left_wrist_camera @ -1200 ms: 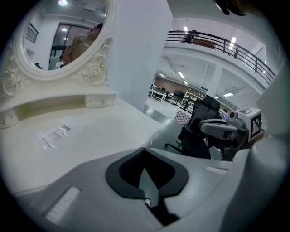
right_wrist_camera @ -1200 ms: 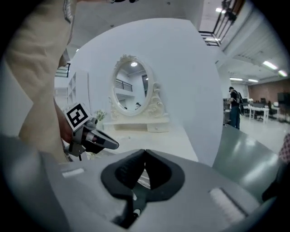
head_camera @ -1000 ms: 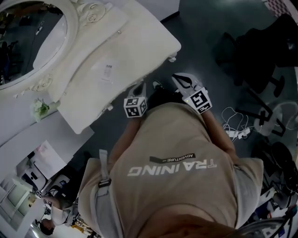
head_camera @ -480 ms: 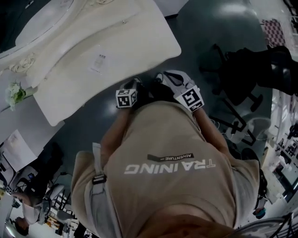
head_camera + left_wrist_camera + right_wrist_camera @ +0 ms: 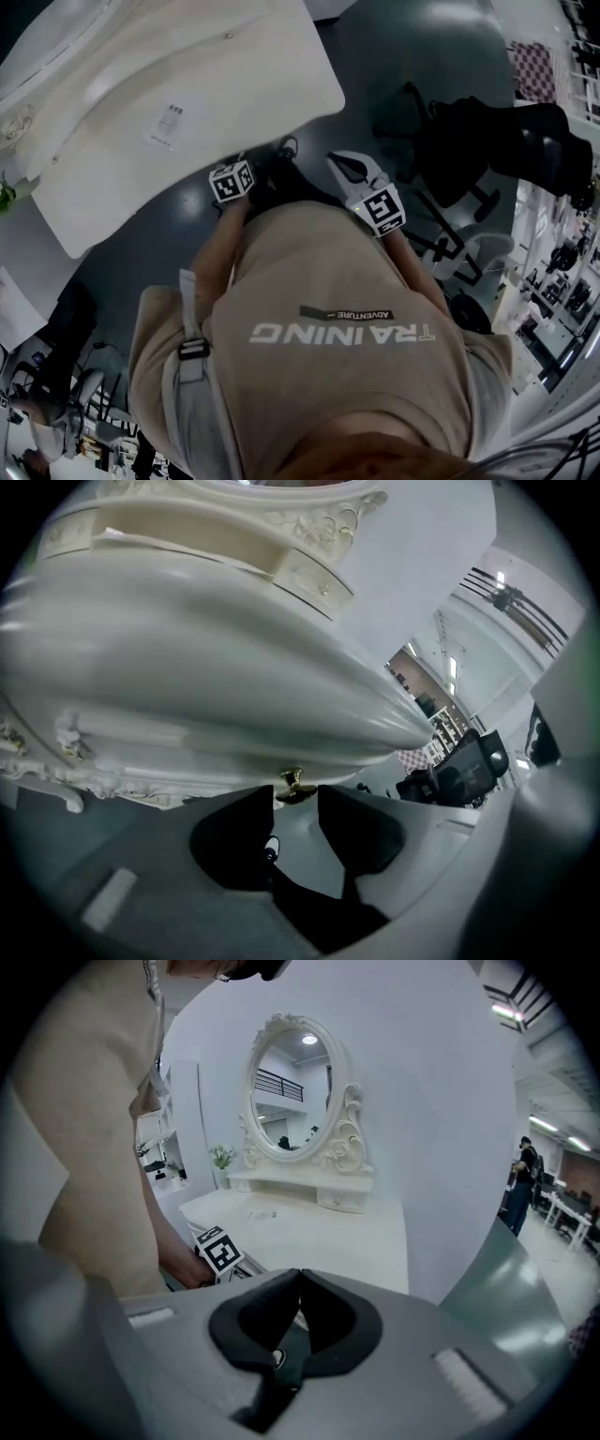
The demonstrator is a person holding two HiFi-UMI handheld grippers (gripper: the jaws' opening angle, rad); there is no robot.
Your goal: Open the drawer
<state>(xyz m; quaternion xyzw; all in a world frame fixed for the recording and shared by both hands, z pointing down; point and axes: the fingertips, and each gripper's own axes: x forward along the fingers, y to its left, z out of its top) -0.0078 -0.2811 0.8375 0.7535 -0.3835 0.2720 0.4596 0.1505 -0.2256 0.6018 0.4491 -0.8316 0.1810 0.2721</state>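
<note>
The white dressing table [image 5: 187,84] fills the head view's upper left. Its curved front [image 5: 234,686] looms over the left gripper view, with a small brass knob [image 5: 297,782] on the lower edge. My left gripper [image 5: 295,797] points up at that knob; its jaws are opening, and the knob stands just past the tips, in line with the gap, with no pad pressing on it. In the head view its marker cube [image 5: 231,180] sits at the table's front edge. My right gripper [image 5: 339,161] hangs beside it, away from the table, shut [image 5: 300,1277] on nothing.
An oval mirror [image 5: 295,1091] with small upper drawers stands at the back of the table top [image 5: 319,1227]. A paper sheet [image 5: 169,127] lies on the top. Black office chairs [image 5: 487,141] stand to the right on the dark floor [image 5: 394,56].
My left gripper has sunk to the table's front edge, and its marker cube has shifted left. The right gripper has moved a little. The table has slid toward the head view's upper left.
</note>
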